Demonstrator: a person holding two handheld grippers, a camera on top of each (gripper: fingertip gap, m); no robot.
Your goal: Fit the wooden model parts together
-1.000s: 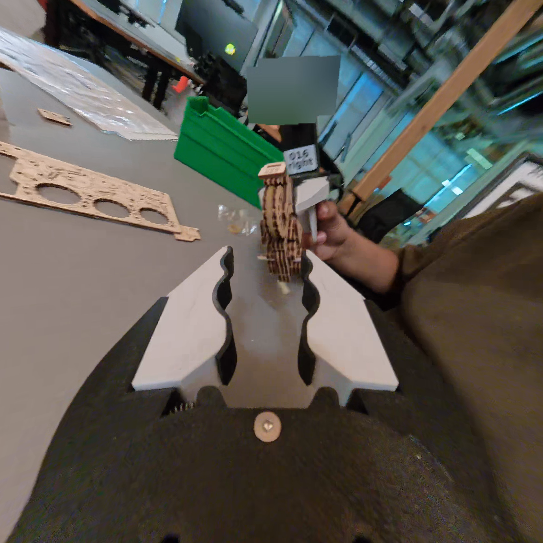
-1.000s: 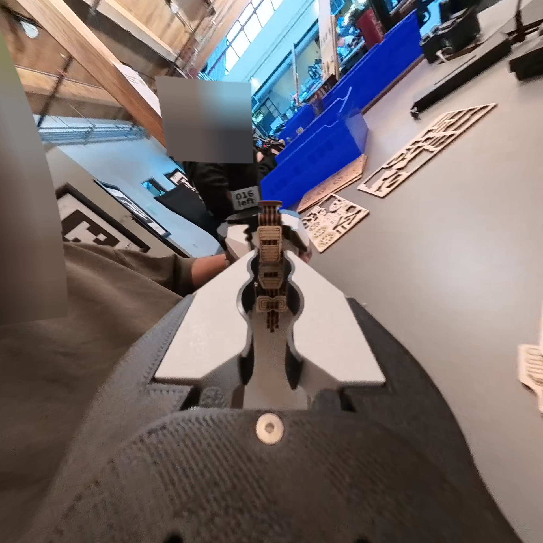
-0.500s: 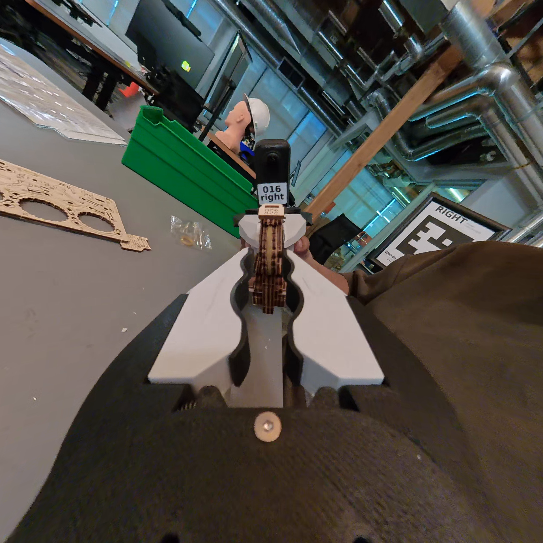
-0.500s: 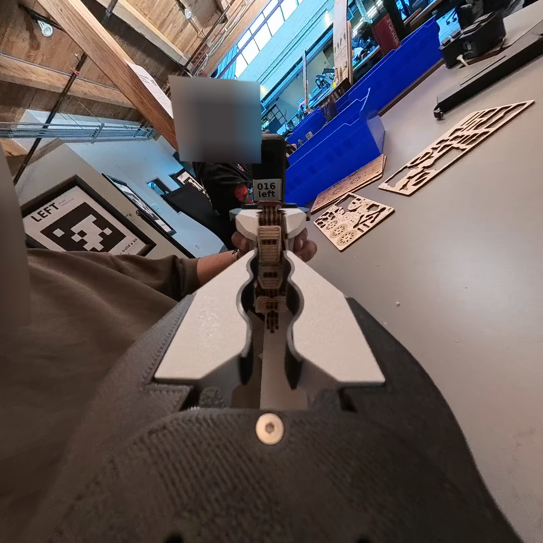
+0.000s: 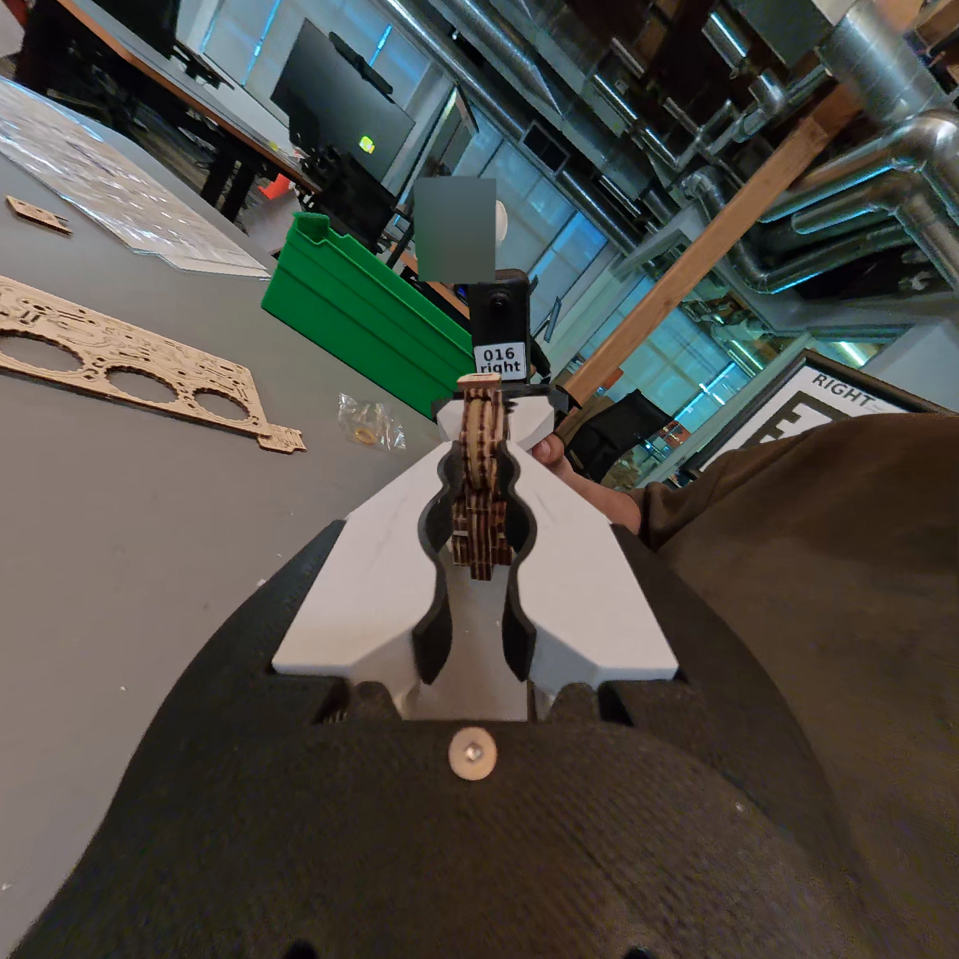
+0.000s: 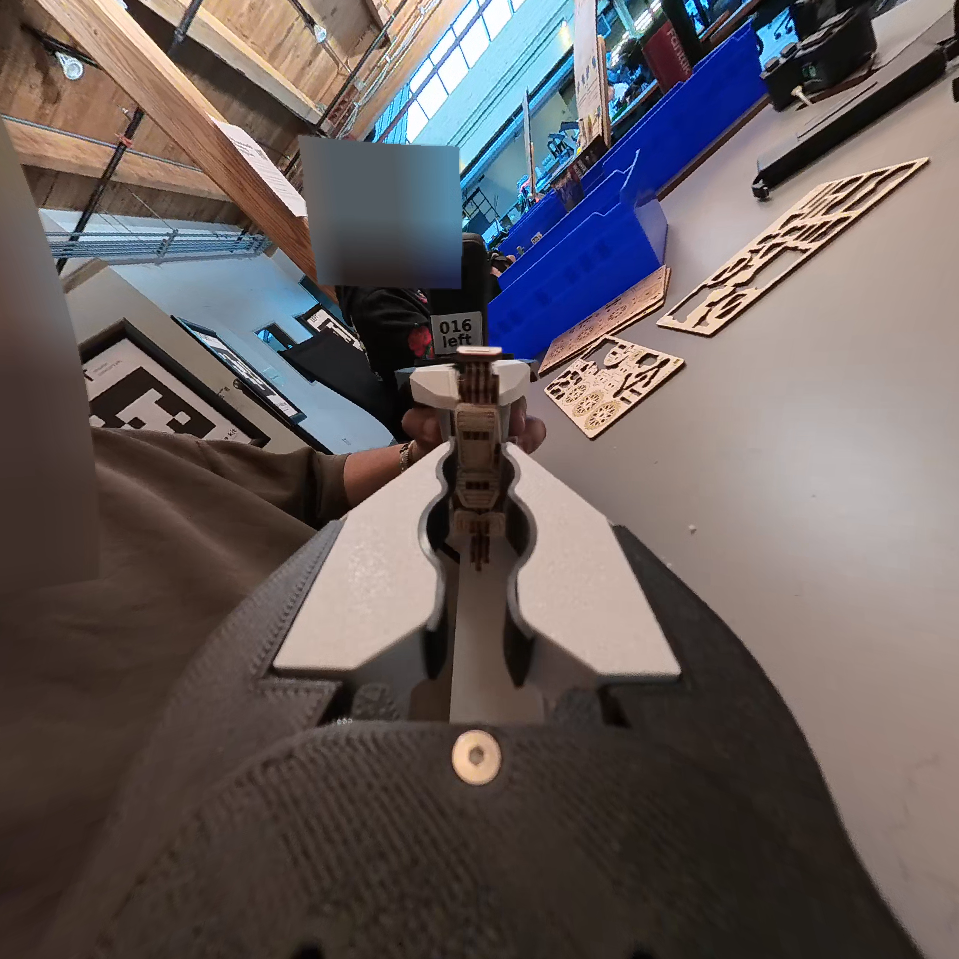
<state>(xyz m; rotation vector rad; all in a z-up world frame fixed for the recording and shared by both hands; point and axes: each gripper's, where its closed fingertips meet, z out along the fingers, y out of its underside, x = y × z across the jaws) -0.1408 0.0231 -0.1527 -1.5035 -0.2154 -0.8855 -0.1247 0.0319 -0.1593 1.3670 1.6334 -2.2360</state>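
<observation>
A layered wooden model assembly (image 5: 478, 482) is held in the air above the grey table, edge-on between both grippers. My left gripper (image 5: 477, 456) is shut on one end of it. My right gripper (image 6: 476, 462) is shut on the other end, where the same assembly (image 6: 476, 467) shows pale slotted plates. The two grippers face each other tip to tip: the right gripper (image 5: 493, 415) shows beyond the model in the left wrist view, the left gripper (image 6: 469, 384) beyond it in the right wrist view. The middle of the model is hidden by the fingers.
A cut-out plywood sheet (image 5: 119, 358), a small clear bag (image 5: 368, 423) and a green bin (image 5: 363, 311) lie on the table (image 5: 129, 545) to the left. More plywood sheets (image 6: 612, 384) (image 6: 794, 244) and blue bins (image 6: 581, 264) lie to the right. A brown sleeve (image 5: 804, 571) is close by. My two grippers' fingertips are within a few centimetres of each other.
One second ago my left gripper was open and short of the model, which the right gripper held. It has moved onto the model and shut on it. Both grippers have tilted slightly since.
</observation>
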